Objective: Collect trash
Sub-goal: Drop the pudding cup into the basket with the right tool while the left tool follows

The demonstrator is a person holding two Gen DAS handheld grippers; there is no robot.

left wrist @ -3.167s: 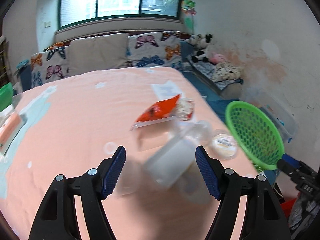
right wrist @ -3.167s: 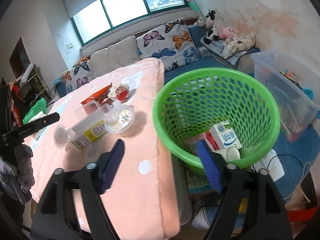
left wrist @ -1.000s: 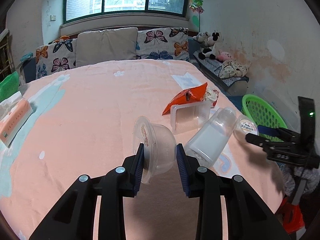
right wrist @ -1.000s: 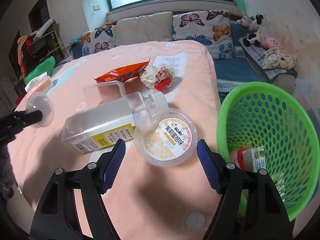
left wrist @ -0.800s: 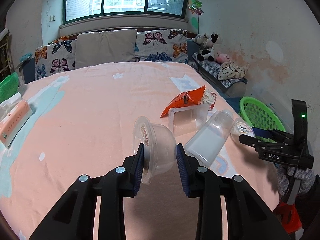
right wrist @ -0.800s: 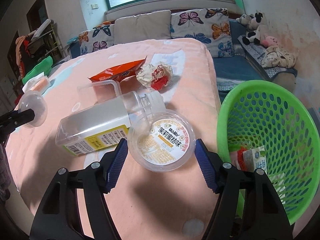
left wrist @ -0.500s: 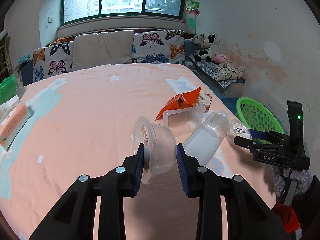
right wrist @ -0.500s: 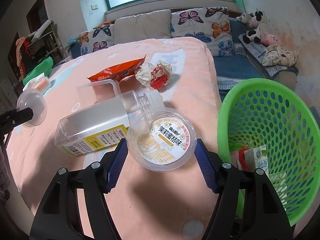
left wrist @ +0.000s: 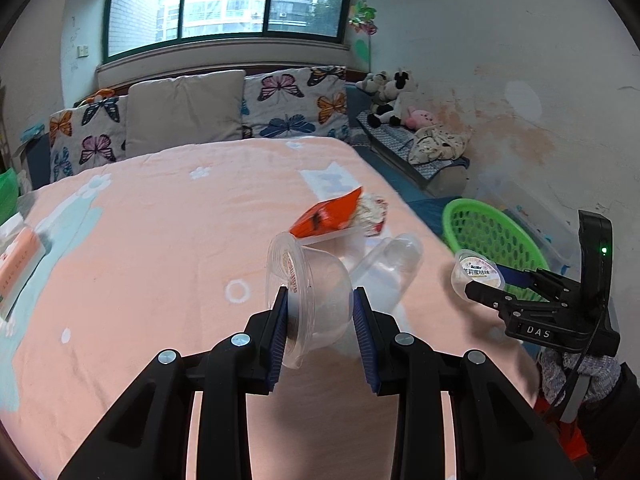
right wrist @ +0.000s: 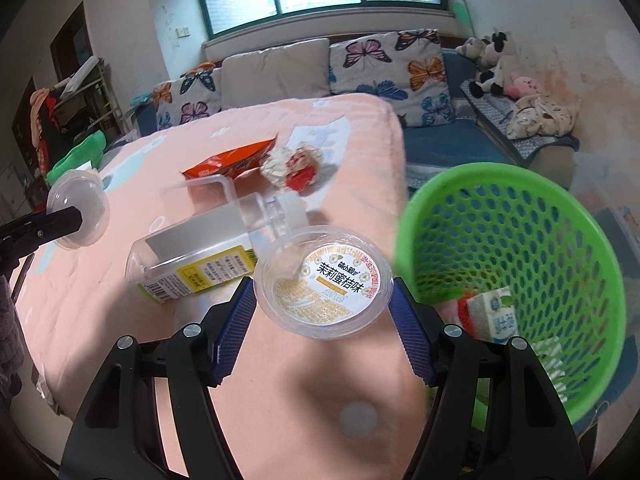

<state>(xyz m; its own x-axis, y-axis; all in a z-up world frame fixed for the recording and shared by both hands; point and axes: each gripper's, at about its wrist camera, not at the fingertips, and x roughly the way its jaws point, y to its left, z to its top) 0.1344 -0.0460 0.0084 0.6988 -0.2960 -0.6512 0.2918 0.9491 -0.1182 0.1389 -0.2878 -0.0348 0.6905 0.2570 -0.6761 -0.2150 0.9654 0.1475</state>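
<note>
My left tongs point(left wrist: 320, 312) are clamped on an empty clear cup point(left wrist: 310, 292), lifted above the pink table point(left wrist: 160, 240). My right tongs point(right wrist: 324, 316) grip a labelled lidded cup point(right wrist: 326, 284), with the green basket point(right wrist: 520, 248) just to their right and a clear bottle point(right wrist: 208, 248) lying ahead-left.

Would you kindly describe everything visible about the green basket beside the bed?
The green basket is a round bin of what looks like plastic, with a solid rim and walls pierced by rows of holes. It stands off the edge of the peach-covered bed, open mouth tilted toward the camera. Inside lie a small white carton and something red. Neither pair of tongs touches it.
</note>
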